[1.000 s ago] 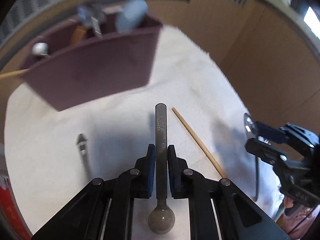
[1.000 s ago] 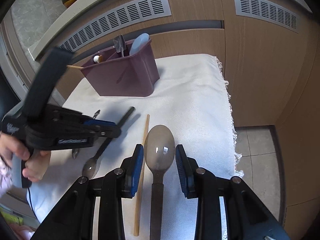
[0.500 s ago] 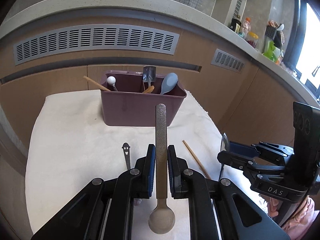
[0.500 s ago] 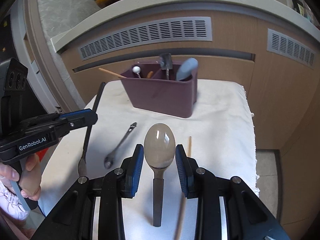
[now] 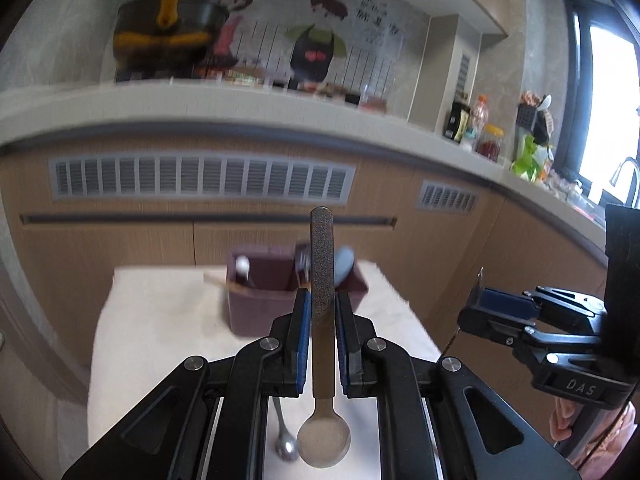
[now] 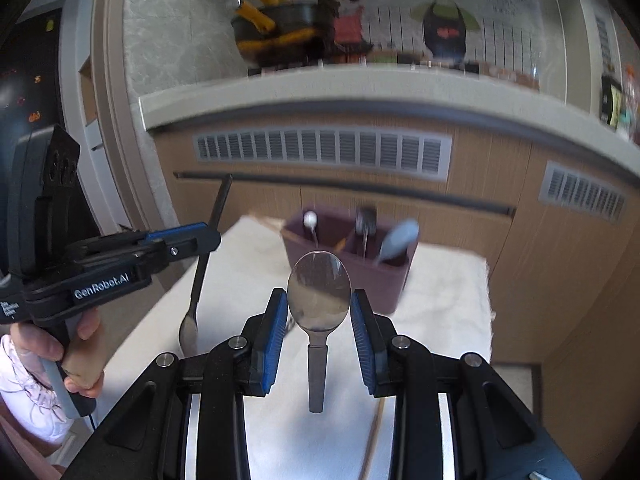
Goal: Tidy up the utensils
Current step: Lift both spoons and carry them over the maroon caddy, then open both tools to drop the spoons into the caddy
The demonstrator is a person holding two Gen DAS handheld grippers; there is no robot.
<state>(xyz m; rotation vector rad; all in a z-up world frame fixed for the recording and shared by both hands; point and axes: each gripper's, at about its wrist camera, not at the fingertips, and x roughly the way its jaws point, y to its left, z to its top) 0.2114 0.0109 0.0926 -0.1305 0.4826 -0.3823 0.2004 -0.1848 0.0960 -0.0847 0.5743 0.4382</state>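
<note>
Two spoons are up off the cloth, one in each tool. The dark-handled spoon (image 5: 322, 300) is pinched by its handle between the pads of the left gripper (image 5: 322, 320), handle pointing forward and bowl hanging back toward the camera. The larger spoon (image 6: 319, 300) sits in the right gripper (image 6: 319, 312) with its bowl forward, the pads pressed against the bowl's edges and the handle drooping underneath.

Ahead of both stands the maroon caddy (image 6: 352, 276) on the white cloth (image 6: 448, 292), already holding a blue spoon (image 6: 398, 242), a white-tipped utensil and others; motion blur makes its dividers hard to read, so which compartment takes spoons is uncertain.

The step in hand appears to be carrying both spoons to the caddy. To do it well, each spoon should go in steeply, one hand at a time so the tools do not crowd the narrow opening. The right grip on a curved bowl looks slippery, so keep it level and unhurried. A small spoon (image 5: 285, 440) and a chopstick (image 6: 372, 444) remain on the cloth.
</note>
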